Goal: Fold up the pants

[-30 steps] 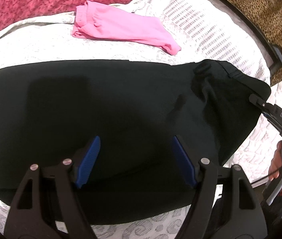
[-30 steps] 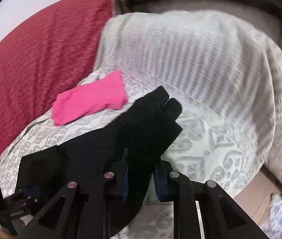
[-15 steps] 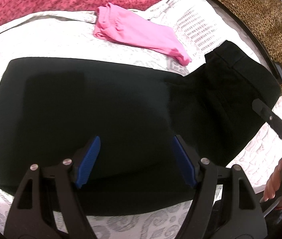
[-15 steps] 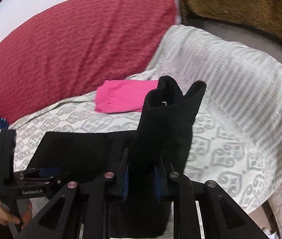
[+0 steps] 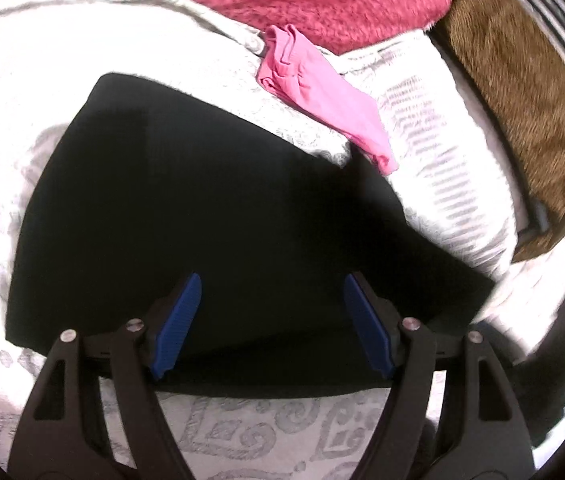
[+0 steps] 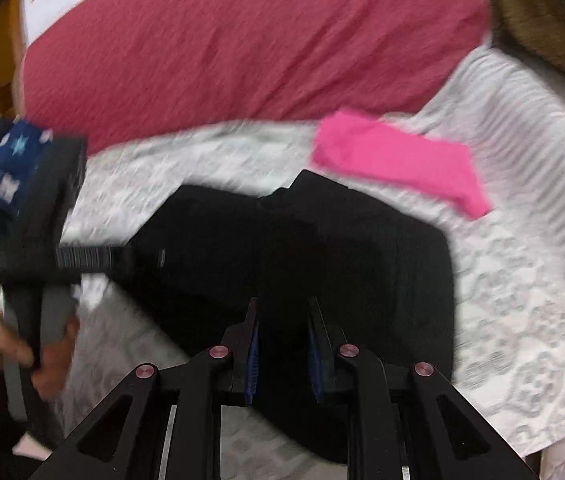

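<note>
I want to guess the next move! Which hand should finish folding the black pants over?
Probably the right. Its tongs are shut on the black pants, carrying one end over the rest. The left tongs hover open above the flat part, holding nothing, so they could only press the cloth down.

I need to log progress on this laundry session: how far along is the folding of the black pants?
Partly done: the black pants lie flat on the patterned white bedspread. In hand: the right tongs are shut on one end of them, lifted over the rest, mid-fold. The left tongs are open above the fabric, gripping nothing. Left: lay that end down and release. The folded pink garment lies apart.
</note>
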Motion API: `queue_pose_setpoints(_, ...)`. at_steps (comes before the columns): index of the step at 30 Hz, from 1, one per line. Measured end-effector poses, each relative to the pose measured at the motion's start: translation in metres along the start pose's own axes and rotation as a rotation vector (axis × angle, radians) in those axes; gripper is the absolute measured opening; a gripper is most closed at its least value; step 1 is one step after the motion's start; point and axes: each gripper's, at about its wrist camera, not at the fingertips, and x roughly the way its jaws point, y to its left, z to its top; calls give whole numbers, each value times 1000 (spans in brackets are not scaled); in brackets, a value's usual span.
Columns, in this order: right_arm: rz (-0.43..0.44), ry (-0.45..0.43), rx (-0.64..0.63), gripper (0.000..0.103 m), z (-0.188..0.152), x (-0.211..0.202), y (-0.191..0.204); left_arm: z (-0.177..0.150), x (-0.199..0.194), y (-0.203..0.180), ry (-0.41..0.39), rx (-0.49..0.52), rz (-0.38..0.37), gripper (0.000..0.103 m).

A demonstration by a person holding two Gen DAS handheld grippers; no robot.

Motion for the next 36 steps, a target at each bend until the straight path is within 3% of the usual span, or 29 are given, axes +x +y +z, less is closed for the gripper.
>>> queue_pose_setpoints(3, 19, 76, -18, 22, -13, 20, 7, 2, 1, 1, 12, -24, -26, 75)
queue_pose_setpoints(5, 21, 82, -25, 24, -19, 21, 8, 4, 5, -4, 30, -22, -41, 75)
queue_pose_setpoints(8, 111, 86, -15, 42, -21, 11, 4, 6, 13, -17, 62, -7, -61, 76)
queue_pose_setpoints(10, 150, 81, 13, 43, -22, 3, -5, 7, 24, -31, 93, 27, -62, 78)
queue_pose_setpoints(16, 112, 39, 143, 49, -28, -21, -49, 12, 52, -51, 167, 51, -65, 79)
queue_pose_setpoints(20, 70, 47, 233, 49, -33, -25, -77, 16, 63, -63, 177, 87, -61, 79)
queue_pose_setpoints(21, 70, 47, 256, 49, -35, -26, -82, 16, 64, -69, 170, 106, -66, 71)
queue_pose_setpoints(22, 71, 47, 268, 49, -35, -26, -84, 16, 65, -73, 162, 123, -68, 54)
queue_pose_setpoints(23, 73, 46, 278, 49, -36, -27, -86, 16, 65, -77, 153, 147, -45, 44)
queue_pose_setpoints(24, 76, 44, 287, 49, -36, -27, -88, 16, 66, -81, 147, 171, -13, 24)
queue_pose_setpoints(25, 77, 43, 292, 49, -36, -27, -88, 16, 65, -82, 145, 180, -7, 19)
queue_pose_setpoints(30, 71, 31, 291, 49, -38, -32, -89, 21, 51, -89, 118, 189, -22, 14)
queue_pose_setpoints(36, 47, 10, 291, 49, -34, -40, -92, 38, 26, -116, 93, 292, -12, 14)
